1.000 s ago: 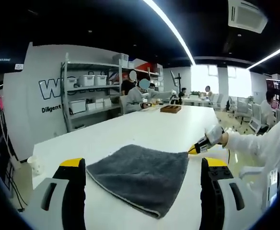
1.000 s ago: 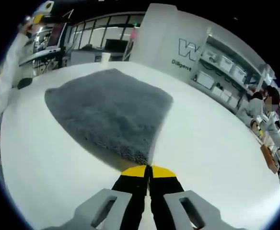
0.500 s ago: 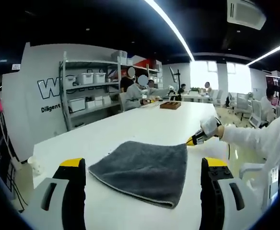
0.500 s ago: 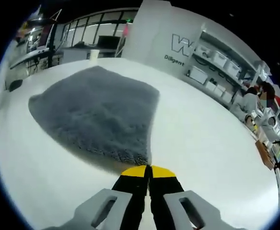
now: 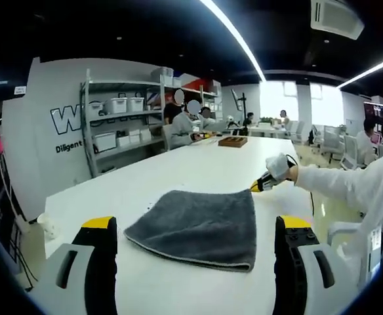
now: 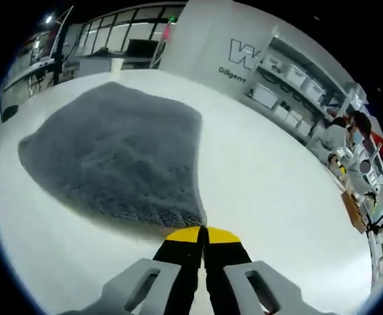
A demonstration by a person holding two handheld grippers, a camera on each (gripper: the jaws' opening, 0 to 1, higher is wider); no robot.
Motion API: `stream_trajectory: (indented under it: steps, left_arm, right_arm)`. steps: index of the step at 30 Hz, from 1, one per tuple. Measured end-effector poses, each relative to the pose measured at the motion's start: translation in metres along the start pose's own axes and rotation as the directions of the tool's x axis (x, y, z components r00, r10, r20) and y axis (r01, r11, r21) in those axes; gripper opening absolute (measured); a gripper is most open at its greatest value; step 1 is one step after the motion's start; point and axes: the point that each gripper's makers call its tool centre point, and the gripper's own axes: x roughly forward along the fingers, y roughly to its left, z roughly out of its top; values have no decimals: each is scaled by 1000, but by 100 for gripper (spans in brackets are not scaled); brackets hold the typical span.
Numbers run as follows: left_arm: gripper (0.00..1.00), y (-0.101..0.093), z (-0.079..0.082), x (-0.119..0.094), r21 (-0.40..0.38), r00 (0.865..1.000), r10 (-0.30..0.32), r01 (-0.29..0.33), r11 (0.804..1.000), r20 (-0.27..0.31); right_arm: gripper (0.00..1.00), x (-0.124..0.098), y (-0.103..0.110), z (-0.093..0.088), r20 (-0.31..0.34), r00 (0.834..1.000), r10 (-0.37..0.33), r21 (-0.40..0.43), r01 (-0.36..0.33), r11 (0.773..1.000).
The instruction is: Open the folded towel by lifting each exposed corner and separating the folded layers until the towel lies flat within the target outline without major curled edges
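In the left gripper view, the left gripper, with its grey bodies and black, yellow-capped jaws, is hovering low over the long white table. Its jaws are standing wide apart with nothing between them. Just past them, the dark grey, fluffy microfibre towel is lying on the tabletop, its pale-edged near hem running across the gap between the two jaws.

At the towel's far right corner the right gripper is coming in from the right, held by a gloved hand on a white sleeve. In the right gripper view, the right gripper is showing its yellow tips pressed tight together, and the towel corner is tapering down right to them; it looks pinched there, though the cloth between the tips is too small to make out. From that corner the towel is fanning out wide across the table.

Near the table's left end a small white paper cup is standing. Further along, a brown wooden tray is resting on the tabletop, with seated people beside it. Behind them, grey metal shelving is carrying white storage bins against a white wall with dark lettering.
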Motion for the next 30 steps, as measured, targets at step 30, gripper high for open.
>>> stream_trajectory:
  steps: [30]
  left_arm:
    - [99,9,-6,4,-10,1000,-10,9,1000,-26]
  right_arm:
    - [0,55,-62,4,-101,990,-101,-159,85,984]
